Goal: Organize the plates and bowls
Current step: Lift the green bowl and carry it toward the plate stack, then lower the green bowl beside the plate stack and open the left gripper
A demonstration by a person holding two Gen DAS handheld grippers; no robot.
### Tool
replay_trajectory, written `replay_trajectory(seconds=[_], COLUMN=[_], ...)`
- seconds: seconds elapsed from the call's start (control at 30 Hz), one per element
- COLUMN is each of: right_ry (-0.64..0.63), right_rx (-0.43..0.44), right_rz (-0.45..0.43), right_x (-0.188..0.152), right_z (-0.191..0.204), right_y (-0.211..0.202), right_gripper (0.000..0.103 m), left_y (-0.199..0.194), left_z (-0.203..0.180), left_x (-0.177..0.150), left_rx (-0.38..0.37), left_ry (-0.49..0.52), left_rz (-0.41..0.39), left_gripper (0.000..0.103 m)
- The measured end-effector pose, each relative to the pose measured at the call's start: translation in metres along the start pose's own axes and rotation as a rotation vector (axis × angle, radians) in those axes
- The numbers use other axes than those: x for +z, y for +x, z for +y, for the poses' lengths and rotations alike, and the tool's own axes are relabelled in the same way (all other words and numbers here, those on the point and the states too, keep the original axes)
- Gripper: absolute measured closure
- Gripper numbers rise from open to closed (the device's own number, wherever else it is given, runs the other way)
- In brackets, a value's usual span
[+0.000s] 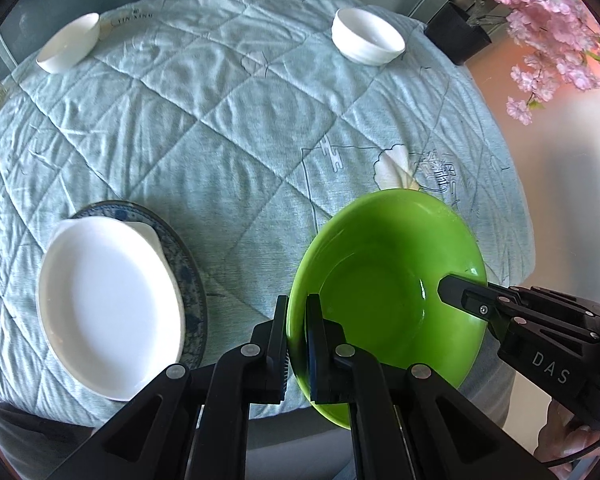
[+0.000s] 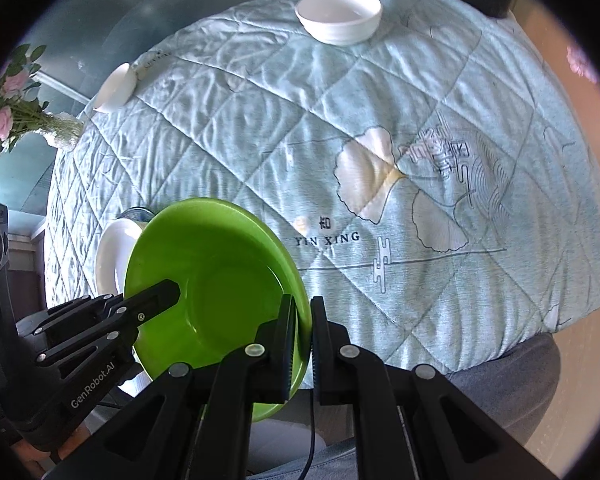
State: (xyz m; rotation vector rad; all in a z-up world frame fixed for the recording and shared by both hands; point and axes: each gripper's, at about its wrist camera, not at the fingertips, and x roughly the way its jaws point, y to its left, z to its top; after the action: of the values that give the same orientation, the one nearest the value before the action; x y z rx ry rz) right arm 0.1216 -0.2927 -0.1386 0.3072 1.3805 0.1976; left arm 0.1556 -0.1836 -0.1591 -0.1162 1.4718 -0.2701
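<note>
1. Two grippers on one glossy green ceramic deep plate [image 1: 384,280]: my left gripper [image 1: 297,312] pinches its left rim, one finger outside, one inside the dish.
2. My right gripper [image 2: 301,316] pinches the opposite rim the same way; in the left wrist view its black fingers [image 1: 460,294] reach in over the right edge.
3. Both sets of jaws are pressed tight on the rim, only the plate wall between the pads.
4. The green plate sits tilted at the near edge of the table, over the pale blue quilted cloth [image 1: 220,140], partly past the cloth's edge. Can't tell if its underside touches the cloth.
5. Left of it, w/ a clear gap: a white oval ceramic dish with small handles [image 1: 108,300] stacked on a blue-patterned round plate [image 1: 190,276].
6. Far side of the cloth: a small white ceramic bowl [image 1: 367,36] towards the right, another small white bowl [image 1: 70,46] at the far left corner, well apart.
7. A black pot with pink blossoms [image 1: 540,20] stands beyond the far right corner.
</note>
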Motion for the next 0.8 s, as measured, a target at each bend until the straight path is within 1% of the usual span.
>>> replay_trajectory(seconds=[0.2, 0.37, 0.63, 0.8], right_ry=[0.001, 0.000, 0.013, 0.021], right_rx=[-0.002, -0.002, -0.006, -0.010], right_rz=[0.023, 0.038, 0.068, 0.071], right_x=[0.008, 0.018, 0.027, 0.028], right_z=[-0.005, -0.008, -0.016, -0.018], right_y=[0.018, 0.033, 0.050, 0.055], right_gripper=[0.096, 0.096, 0.096, 0.096], left_y=[0.023, 0.041, 0.065, 0.072], left_z=[0.006, 0.014, 0.014, 0.017], left_x=[0.006, 0.014, 0.019, 0.021], left_rx=[0.003, -0.015, -0.013, -0.017], left_ry=[-0.028, -0.073, -0.085, -0.099], left_rz=[0.009, 0.025, 0.058, 0.059], left_gripper=[0.100, 0.100, 0.099, 0.098])
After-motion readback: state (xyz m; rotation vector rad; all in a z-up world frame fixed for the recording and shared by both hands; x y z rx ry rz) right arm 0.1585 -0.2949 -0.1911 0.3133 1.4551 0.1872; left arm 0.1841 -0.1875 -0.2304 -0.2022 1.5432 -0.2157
